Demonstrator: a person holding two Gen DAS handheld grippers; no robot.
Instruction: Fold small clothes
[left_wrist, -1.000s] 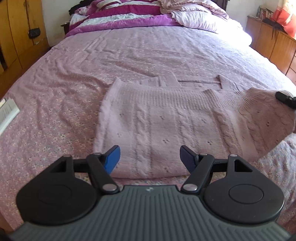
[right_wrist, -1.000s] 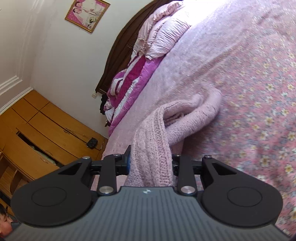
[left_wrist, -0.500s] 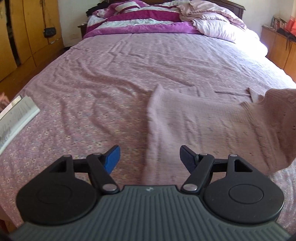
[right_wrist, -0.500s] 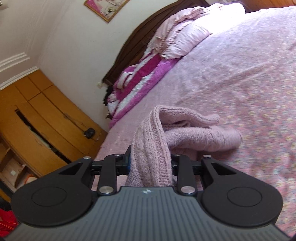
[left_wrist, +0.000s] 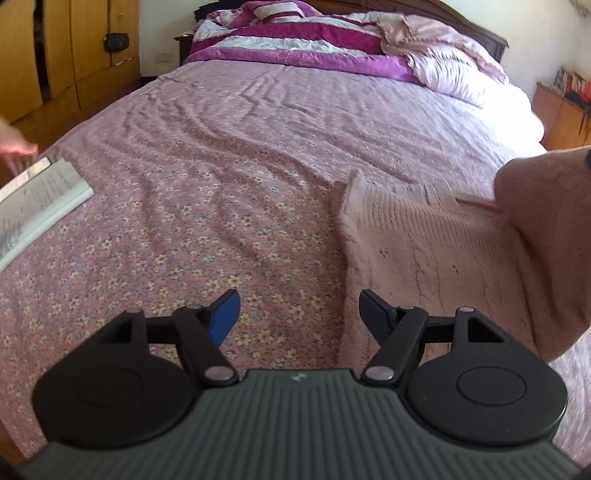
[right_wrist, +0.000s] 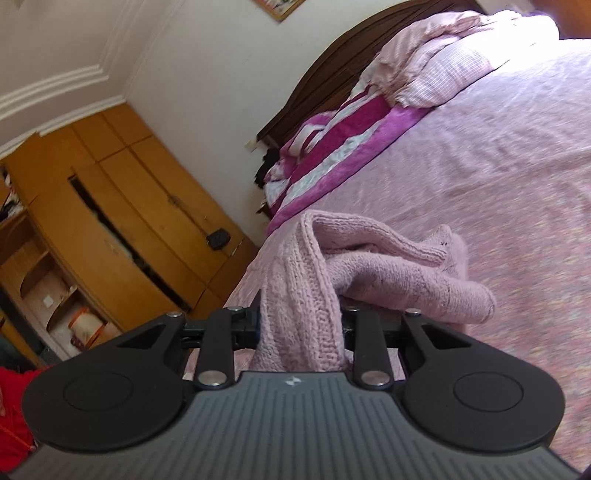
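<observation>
Right gripper (right_wrist: 301, 325): jaws pinched on a bunched edge of the pink knit sweater (right_wrist: 303, 295), fabric packed between them and draping off toward the bed (right_wrist: 498, 184). Left gripper (left_wrist: 297, 314): jaws spread wide, nothing between them, hovering over the floral bedspread just beside the sweater's left edge.

Where the sweater is: most of it lies flat on the bed (left_wrist: 221, 166) at the right of the left wrist view, sweater (left_wrist: 424, 251), with the right-hand part lifted off the bed and hanging as a flap at the frame edge.

My read of the step: I'm carrying the lifted side across the body to make a fold.

- Keep the pinch firm; knit is stretchy and heavy, so it could sag or slip out.
- Carry it high enough that the flap clears the flat layer and doesn't drag it.
- The left could pin the flat edge so it doesn't creep.
- Lay it down edge-to-edge, then let go.

Hard to make out:
- Right finger pads are buried in knit; can't see how deep the bite is.
- Can't tell if I hold a sleeve or a hem.
- The flap is cut off at the frame edge.
- Open booklet (left_wrist: 40, 206) and a person's hand (left_wrist: 14, 147) sit at far left, partly cropped.
- Background blurred.
</observation>
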